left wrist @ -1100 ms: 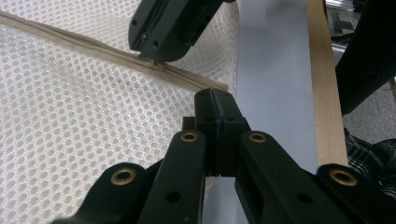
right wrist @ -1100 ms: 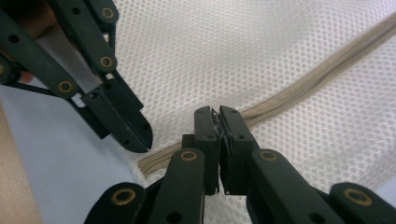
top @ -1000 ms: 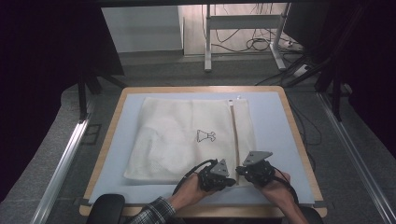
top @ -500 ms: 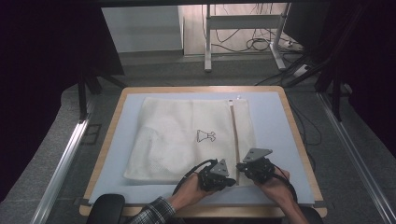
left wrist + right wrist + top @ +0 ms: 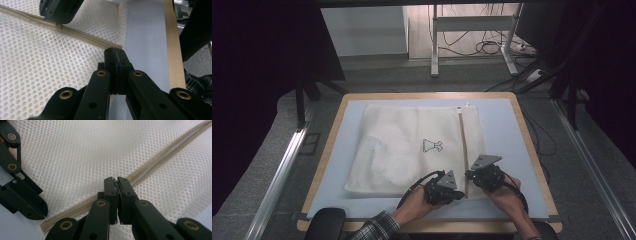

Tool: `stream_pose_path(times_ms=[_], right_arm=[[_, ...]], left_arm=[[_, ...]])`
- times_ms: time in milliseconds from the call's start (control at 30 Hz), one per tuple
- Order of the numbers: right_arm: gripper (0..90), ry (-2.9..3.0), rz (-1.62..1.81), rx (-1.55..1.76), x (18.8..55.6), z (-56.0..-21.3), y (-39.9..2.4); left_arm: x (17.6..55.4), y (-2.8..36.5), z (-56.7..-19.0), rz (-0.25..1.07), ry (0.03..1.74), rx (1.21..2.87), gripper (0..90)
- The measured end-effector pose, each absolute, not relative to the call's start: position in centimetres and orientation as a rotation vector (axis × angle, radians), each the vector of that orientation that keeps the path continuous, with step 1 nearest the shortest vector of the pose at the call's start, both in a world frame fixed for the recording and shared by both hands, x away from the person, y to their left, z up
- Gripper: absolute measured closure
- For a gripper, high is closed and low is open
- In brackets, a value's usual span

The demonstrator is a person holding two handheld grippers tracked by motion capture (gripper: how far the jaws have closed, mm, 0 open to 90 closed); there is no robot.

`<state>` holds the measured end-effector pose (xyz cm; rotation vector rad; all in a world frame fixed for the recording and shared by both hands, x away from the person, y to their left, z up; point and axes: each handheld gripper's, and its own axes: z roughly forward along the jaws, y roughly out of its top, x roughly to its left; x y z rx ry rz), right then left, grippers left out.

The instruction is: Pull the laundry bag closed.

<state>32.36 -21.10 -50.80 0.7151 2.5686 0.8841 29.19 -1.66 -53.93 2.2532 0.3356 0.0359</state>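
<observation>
One white mesh laundry bag point(image 5: 412, 150), flat on the pale blue mat point(image 5: 502, 130) of the wood-edged bench point(image 5: 532, 150), slightly toward the left half, with one small dark printed emblem point(image 5: 432, 145) near its middle. One beige zipper point(image 5: 463, 150) along the bag's right side, running from the far edge to the near edge. Two grippers at the zipper's near end, side by side and close together. Left gripper point(image 5: 115, 53) down at the bag's near corner where the zipper stops, jaws pressed fully together, tips touching the mesh edge beside the mat; whether any cloth is pinched there, impossible to tell. Right gripper point(image 5: 117, 182) directly on the zipper line, jaws closed tight with something small and thin caught between the tips, too small to name, perhaps the slider or its pull. One grey three-cornered plate on top of each gripper, two in all. One hand behind each gripper, a plaid sleeve point(image 5: 377, 227) on the left forearm. Compared with a second earlier: bag, zipper and both grippers in the same places, jaws equally closed, no visible shift.
</observation>
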Motion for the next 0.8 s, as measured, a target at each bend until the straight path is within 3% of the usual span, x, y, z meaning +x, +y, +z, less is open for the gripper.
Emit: stream_pose_path(times_ms=[800], right_arm=[[86.2, 2.531, 0.851, 0.725, 34.6, -50.8, -20.7]], left_arm=[[29.2, -1.7, -54.0, 0.021, 0.347, 2.245, 90.0]])
